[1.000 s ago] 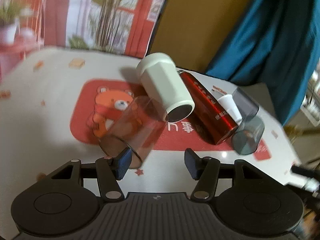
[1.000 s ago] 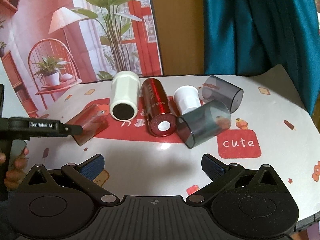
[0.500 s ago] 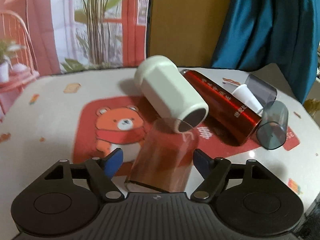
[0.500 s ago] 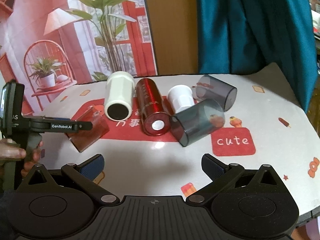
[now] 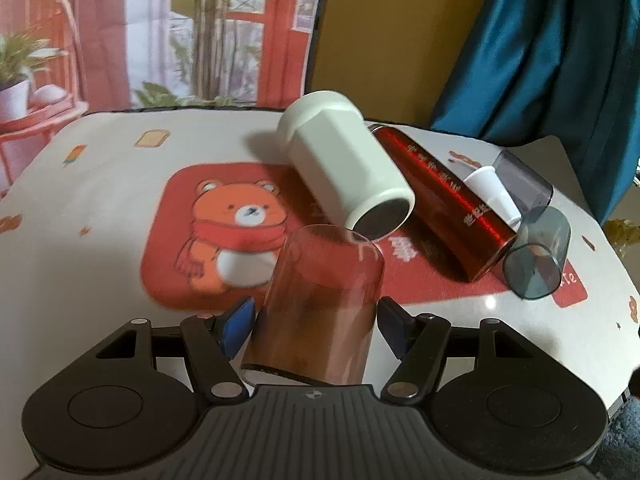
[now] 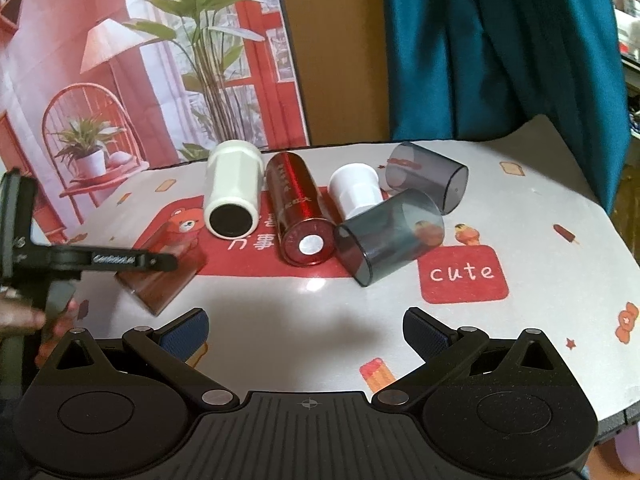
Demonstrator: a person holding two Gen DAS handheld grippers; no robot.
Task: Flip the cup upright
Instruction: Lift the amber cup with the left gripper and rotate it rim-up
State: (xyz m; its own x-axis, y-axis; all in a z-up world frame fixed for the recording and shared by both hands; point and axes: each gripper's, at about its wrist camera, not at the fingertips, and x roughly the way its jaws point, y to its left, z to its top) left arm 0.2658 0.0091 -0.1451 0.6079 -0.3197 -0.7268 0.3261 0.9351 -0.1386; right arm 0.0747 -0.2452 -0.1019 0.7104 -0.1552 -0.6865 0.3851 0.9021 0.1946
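Note:
A clear brown cup (image 5: 320, 308) lies on its side between the fingers of my left gripper (image 5: 314, 326). The blue pads sit close at both of its sides; contact is not clear, so I cannot tell whether the grip is closed. In the right wrist view the same cup (image 6: 160, 276) lies at the table's left under the left gripper (image 6: 160, 258). My right gripper (image 6: 306, 330) is open and empty above the table's front edge. Several other cups lie on their sides: a cream one (image 5: 344, 172), a red metallic one (image 5: 444, 204), a small white one (image 6: 356, 190) and two grey clear ones (image 6: 392, 232) (image 6: 428, 176).
The table (image 6: 540, 208) has a white cloth with a red bear patch (image 5: 224, 236) and a red "cute" patch (image 6: 462, 274). A printed backdrop (image 6: 140, 60) and a teal curtain (image 6: 500, 40) stand behind. The table's right edge curves close to the grey cups.
My left gripper has moved forward around the brown cup, which now lies deep between the fingers. The right gripper has stayed open and nearly still.

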